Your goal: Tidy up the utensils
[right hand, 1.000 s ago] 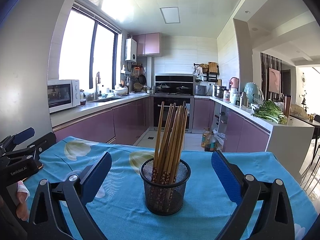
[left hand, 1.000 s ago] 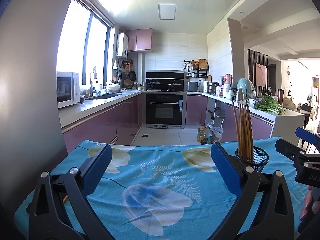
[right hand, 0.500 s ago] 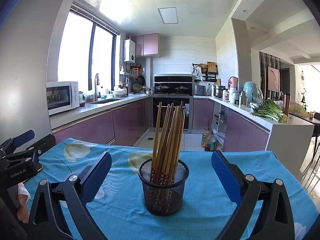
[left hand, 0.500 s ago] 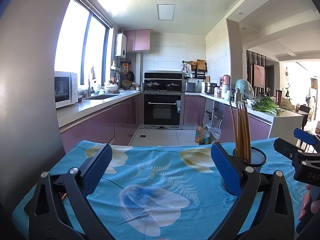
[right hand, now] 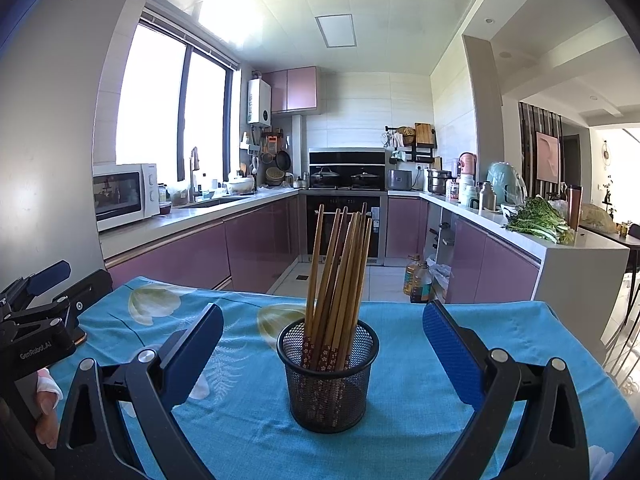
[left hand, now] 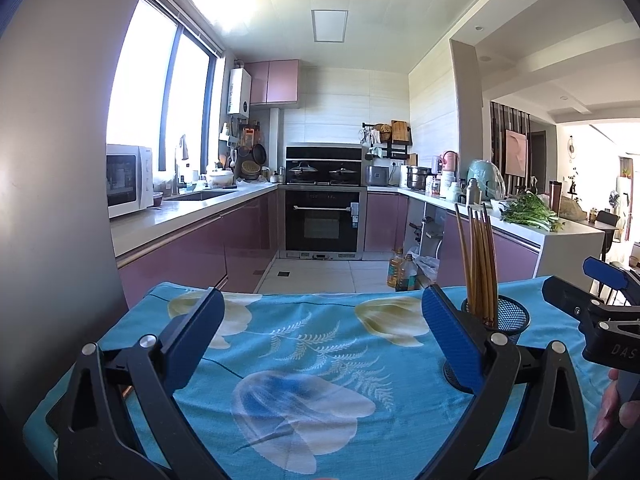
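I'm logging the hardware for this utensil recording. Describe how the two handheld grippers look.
Both are black plastic clamp frames with triangular cut-outs and silver pivot bolts, carrying flat blue textured pads. Seen from the right wrist camera, the left gripper bears white lettering, "GenRobot.AI". Seen from the left wrist camera, the right gripper shows white letters "DAS", cut off at the edge. No cables or sleeves visible.

1 mesh cup (right hand: 328, 376), approx 10 chopsticks (right hand: 340, 268), 2 claws, 1 cloth (right hand: 420, 420).

your left gripper (left hand: 318, 330) hung wide open and empty above the blue floral tablecloth (left hand: 304, 364). the mesh cup (left hand: 506, 316) of chopsticks (left hand: 478, 260) stood behind its right finger, your right gripper (left hand: 600, 304) just beyond it.
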